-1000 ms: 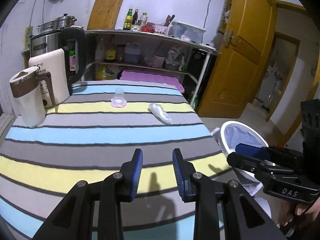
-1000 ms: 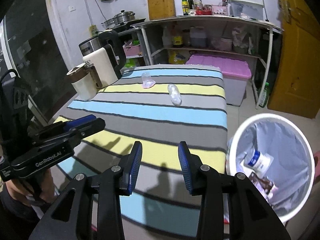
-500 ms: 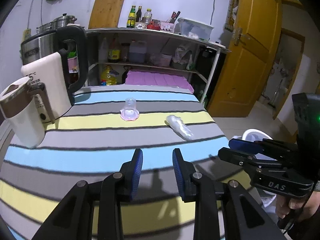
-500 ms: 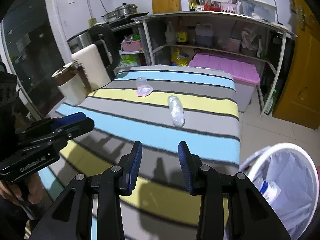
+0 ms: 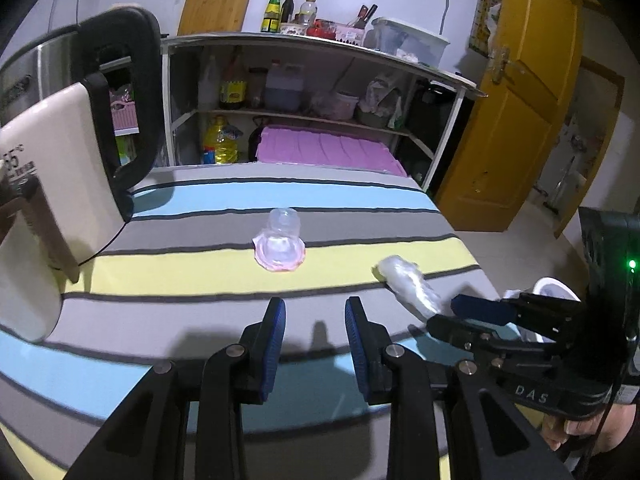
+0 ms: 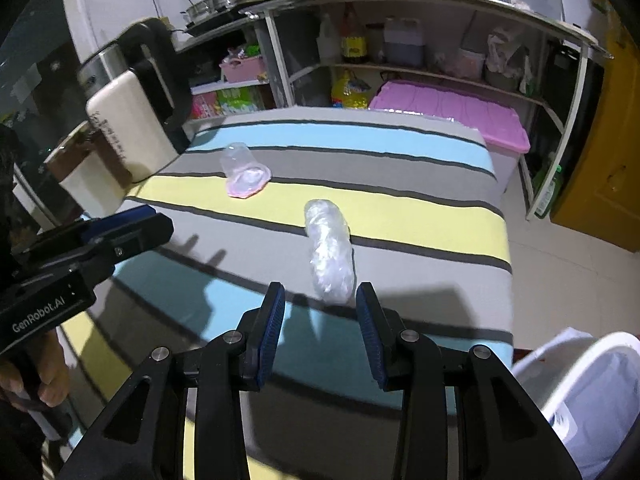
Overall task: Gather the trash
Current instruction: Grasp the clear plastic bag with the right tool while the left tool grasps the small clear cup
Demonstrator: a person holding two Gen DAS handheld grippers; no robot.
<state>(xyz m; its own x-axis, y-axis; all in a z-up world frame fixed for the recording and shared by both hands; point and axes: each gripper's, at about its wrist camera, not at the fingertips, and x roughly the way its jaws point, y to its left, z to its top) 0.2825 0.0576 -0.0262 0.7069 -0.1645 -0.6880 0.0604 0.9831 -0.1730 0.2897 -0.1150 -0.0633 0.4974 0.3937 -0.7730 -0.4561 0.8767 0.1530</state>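
Crumpled plastic wrap lies before the empty, parted right gripper; left gripper parted, empty; kettle left.

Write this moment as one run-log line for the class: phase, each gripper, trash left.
phase: approach | left gripper: open, empty, facing clear cup | right gripper: open, empty, near crumpled plastic bag | trash on table: both | bin: beside table

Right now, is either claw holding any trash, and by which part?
Nothing is held. Both the left claw and right claw are open and empty; the crumpled plastic wrap lies untouched.
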